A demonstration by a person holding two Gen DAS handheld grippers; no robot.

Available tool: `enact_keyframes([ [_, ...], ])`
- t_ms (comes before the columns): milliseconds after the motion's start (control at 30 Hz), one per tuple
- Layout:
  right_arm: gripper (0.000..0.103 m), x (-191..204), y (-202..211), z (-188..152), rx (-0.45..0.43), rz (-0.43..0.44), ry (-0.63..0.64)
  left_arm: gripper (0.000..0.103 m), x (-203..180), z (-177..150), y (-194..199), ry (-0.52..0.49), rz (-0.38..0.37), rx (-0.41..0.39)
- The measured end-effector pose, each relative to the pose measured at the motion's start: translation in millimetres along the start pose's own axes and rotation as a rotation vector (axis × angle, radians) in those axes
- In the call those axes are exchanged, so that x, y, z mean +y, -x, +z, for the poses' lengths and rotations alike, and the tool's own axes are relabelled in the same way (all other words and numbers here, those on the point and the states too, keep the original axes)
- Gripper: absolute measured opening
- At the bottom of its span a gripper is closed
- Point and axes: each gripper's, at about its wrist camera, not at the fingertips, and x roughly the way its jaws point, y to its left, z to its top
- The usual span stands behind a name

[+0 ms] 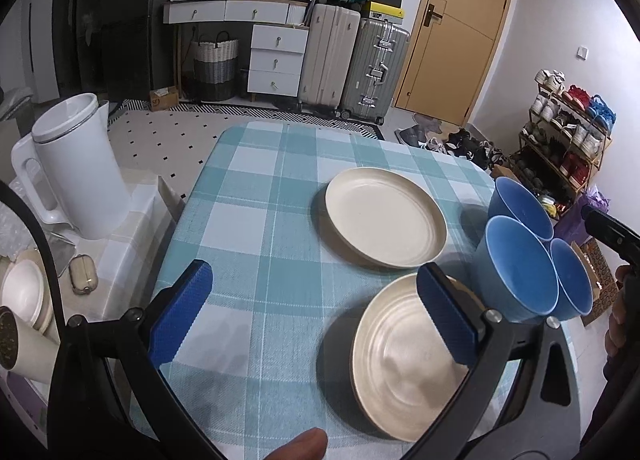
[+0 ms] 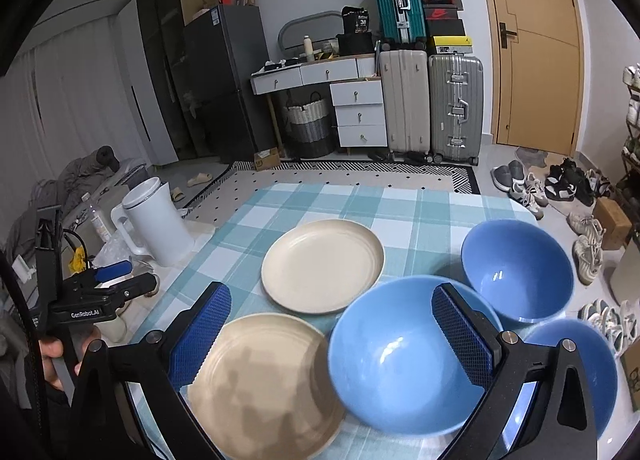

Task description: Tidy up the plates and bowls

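Left wrist view: the left claw is spread wide and empty above the checked worktop. Its right-hand finger overlaps the near cream plate, which lies just below and to the right of the gap; whether it touches the plate I cannot tell. The far cream plate sits apart, farther out. Three blue bowls cluster at the worktop's right edge, sides touching.

Right wrist view: the right claw is also spread and grips nothing. The near cream plate lies under its left finger, and the nearest blue bowl sits between the fingers, rim against the plate's edge. The far cream plate lies beyond, flat with a low raised rim. The bowls are glossy and deep, all upright. A white kettle stands off to the left.
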Motion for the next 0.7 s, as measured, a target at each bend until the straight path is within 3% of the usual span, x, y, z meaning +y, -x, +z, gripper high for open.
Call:
enact_keyframes([
  [700, 0.102, -28.9, -92.9, 68.7, 0.118, -0.009, -0.022, 0.102, 3.7, 41.7, -73.4, 0.053, 0.020, 0.087],
])
